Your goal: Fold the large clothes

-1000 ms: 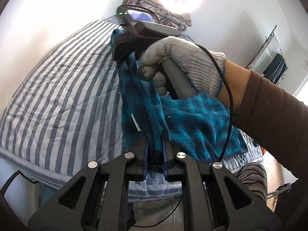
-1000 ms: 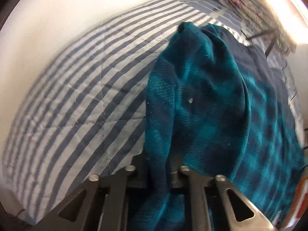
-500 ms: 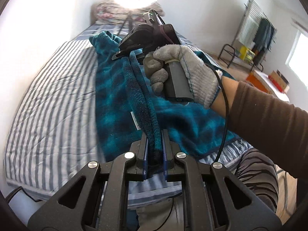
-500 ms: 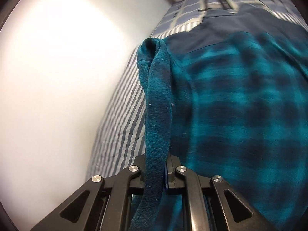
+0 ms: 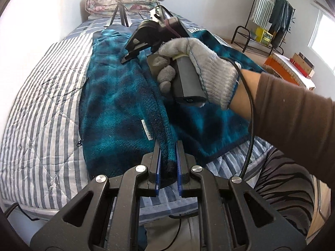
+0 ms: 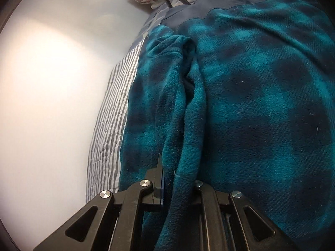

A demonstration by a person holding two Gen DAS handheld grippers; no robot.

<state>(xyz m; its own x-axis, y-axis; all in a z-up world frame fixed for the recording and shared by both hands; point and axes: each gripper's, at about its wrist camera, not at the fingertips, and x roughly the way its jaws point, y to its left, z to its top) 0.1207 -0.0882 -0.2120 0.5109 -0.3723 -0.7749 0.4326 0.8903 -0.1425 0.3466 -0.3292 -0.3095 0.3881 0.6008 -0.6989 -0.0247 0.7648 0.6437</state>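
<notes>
A teal and dark blue plaid fleece garment (image 5: pixel 117 104) lies lengthwise on a striped bed (image 5: pixel 41 96). My left gripper (image 5: pixel 168 152) is shut on a raised fold of the garment's near edge. The right gripper (image 5: pixel 134 51), held by a gloved hand (image 5: pixel 201 69), sits farther along the same fold. In the right wrist view my right gripper (image 6: pixel 178 177) is shut on a bunched ridge of the fleece (image 6: pixel 261 104), which hides the right finger. The ridge is lifted off the bed (image 6: pixel 108 125).
A white wall (image 6: pixel 52 83) runs along the bed's left side. Folded quilts (image 5: pixel 125 2) and a tripod (image 5: pixel 119 14) stand at the bed's head. A clothes rack (image 5: pixel 272 10) and boxes (image 5: pixel 293 62) stand on the floor at the right.
Both grippers have carried the held fold from the left side toward the middle of the garment. The left part of the fleece now lies spread flat on the bed.
</notes>
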